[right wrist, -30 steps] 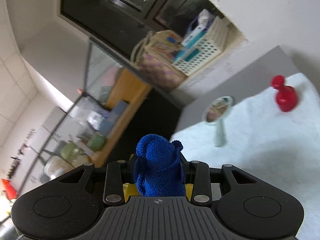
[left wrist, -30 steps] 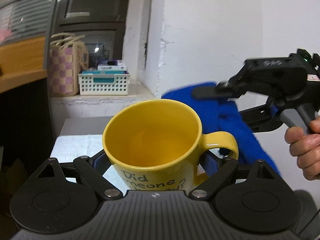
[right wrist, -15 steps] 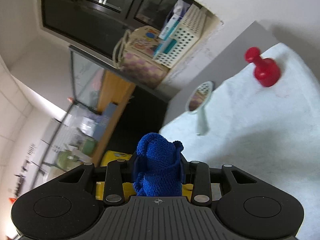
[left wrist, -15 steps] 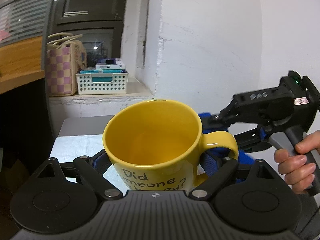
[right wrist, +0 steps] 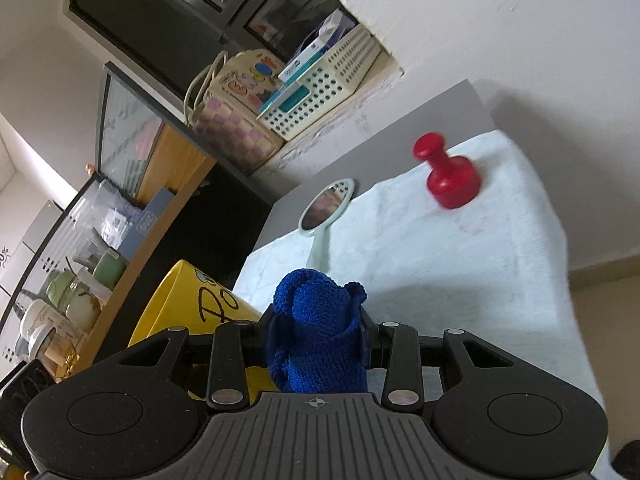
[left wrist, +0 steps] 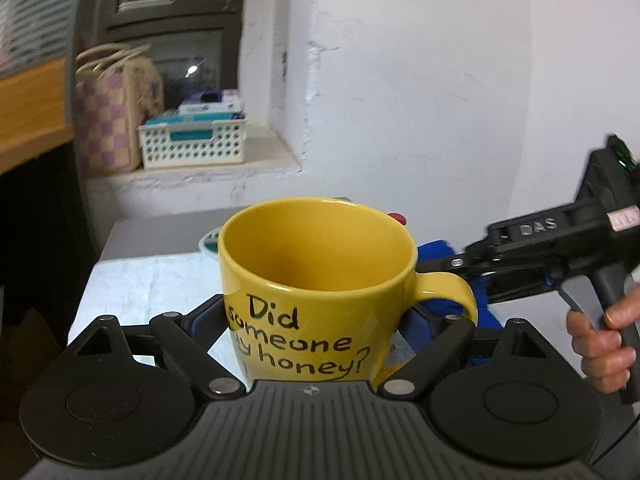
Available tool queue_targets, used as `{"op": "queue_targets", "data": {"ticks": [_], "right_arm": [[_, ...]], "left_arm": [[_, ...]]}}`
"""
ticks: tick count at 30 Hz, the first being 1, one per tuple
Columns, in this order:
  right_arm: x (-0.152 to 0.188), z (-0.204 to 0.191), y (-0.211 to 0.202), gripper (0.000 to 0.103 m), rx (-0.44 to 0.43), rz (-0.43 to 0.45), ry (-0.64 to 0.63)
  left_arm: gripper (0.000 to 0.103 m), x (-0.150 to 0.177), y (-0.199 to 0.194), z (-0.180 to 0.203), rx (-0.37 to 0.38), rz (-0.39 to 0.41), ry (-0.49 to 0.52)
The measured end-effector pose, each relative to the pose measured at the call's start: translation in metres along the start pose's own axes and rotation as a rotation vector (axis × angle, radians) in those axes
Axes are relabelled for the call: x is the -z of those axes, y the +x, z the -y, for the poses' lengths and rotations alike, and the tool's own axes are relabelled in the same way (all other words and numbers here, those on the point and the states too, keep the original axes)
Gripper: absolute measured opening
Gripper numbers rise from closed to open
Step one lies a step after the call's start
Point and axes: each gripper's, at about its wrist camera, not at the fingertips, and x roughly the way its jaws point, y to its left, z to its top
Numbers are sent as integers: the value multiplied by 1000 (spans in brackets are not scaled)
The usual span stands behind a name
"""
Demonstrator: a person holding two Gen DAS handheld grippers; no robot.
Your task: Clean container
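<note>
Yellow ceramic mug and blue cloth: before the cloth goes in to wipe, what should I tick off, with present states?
1. Left gripper clamps the yellow ceramic mug: ok.
2. Mug upright, mouth open and unobstructed: ok.
3. Right gripper pinches the blue terry cloth: ok.
4. Cloth over the mug's mouth: not ok, it sits beside the handle.
5. Dirt inside the mug: cannot tell.
6. Red knobbed stopper and pale green hand mirror lie apart from the mug on the white table cover: ok.
</note>
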Motion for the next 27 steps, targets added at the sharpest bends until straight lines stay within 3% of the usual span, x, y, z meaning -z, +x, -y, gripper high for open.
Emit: {"op": "queue_targets", "data": {"ticks": [2,11,19,27], "right_arm": [[13,0,-28,40,-1,4,-4],[18,9,-43,40,-2,11,0],[22,13,-54,40,-19,16,-1],[21,17,-60,40,-38,32,6]], "left_arm": [[99,1,-4,3,-30,5,-30],[102,4,-25,29,-228,8,-169],[102,10,-48,49,-315,21,-274],[102,7,-60,60,-334,44,-301]]}}
